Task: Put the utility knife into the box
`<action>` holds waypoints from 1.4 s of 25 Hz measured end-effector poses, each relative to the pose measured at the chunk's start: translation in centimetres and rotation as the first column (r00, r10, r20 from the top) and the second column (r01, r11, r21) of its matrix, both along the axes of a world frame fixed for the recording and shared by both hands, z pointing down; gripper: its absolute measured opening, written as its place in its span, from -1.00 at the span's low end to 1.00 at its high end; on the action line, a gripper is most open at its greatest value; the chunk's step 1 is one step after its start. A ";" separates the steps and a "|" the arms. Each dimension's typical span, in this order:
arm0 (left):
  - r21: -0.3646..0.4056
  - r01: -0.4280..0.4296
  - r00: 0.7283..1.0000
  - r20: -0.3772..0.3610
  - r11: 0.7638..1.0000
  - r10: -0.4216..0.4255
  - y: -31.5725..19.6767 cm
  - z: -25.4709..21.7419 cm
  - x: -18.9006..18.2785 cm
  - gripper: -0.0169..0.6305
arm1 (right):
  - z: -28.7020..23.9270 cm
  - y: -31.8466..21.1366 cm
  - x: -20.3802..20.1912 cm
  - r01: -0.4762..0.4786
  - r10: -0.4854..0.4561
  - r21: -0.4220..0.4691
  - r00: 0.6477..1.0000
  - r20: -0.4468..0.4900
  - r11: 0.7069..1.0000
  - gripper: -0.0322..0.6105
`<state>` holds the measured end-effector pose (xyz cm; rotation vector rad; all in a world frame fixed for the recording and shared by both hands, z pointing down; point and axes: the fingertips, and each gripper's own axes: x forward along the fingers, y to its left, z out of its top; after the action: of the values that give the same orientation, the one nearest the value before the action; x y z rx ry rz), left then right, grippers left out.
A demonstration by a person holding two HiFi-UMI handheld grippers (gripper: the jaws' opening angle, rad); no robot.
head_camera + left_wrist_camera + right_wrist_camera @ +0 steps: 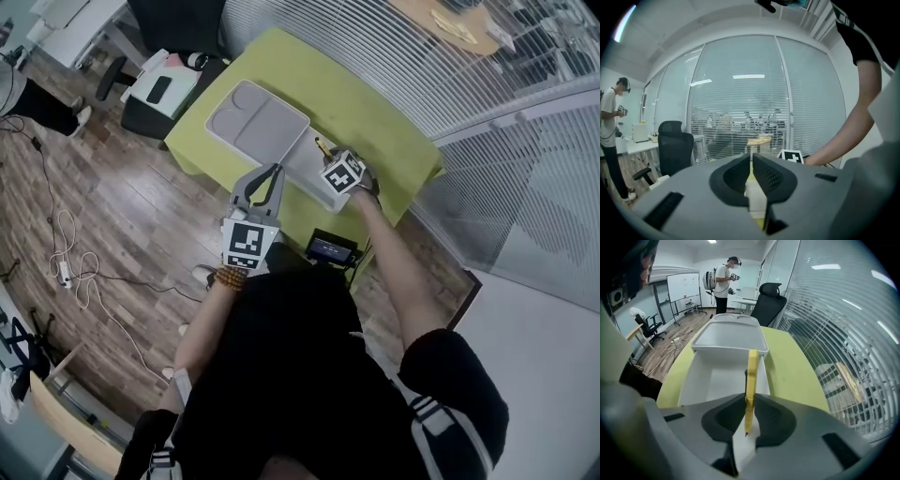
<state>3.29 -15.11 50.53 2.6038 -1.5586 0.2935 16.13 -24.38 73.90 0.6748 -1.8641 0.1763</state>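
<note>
The right gripper [749,398] pinches the yellow knife [752,373] over the open white box [707,380], while the left gripper [751,161] is closed and empty.

The utility knife [752,376] is slim and yellow, pinched on edge in the fingers of the right gripper [750,401], its length pointing out over the box [693,376]. That box is white and open, sitting on the yellow-green desk [787,362], its lid [729,336] lying flat at its far end.

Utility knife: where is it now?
The utility knife is clamped in the jaws of the right gripper, pointing forward over the open white box on the green table, on the person's right.
</note>
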 end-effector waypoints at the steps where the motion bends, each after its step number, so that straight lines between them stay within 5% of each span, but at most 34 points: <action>1: -0.002 0.001 1.000 0.002 1.000 -0.001 0.0 0.1 -0.1 -0.87 | 0.1 -0.2 0.0 -0.002 0.002 0.003 1.000 -0.003 1.000 -0.72; 35: -0.046 0.021 1.000 0.021 0.999 -0.020 0.6 1.6 -1.0 -0.87 | 5.1 -0.6 -0.4 0.026 -0.030 -0.039 0.994 -0.103 0.999 -0.71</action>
<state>2.25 -14.48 52.16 2.5568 -1.5642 0.3515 15.72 -24.93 79.00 0.6199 -1.7656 0.1548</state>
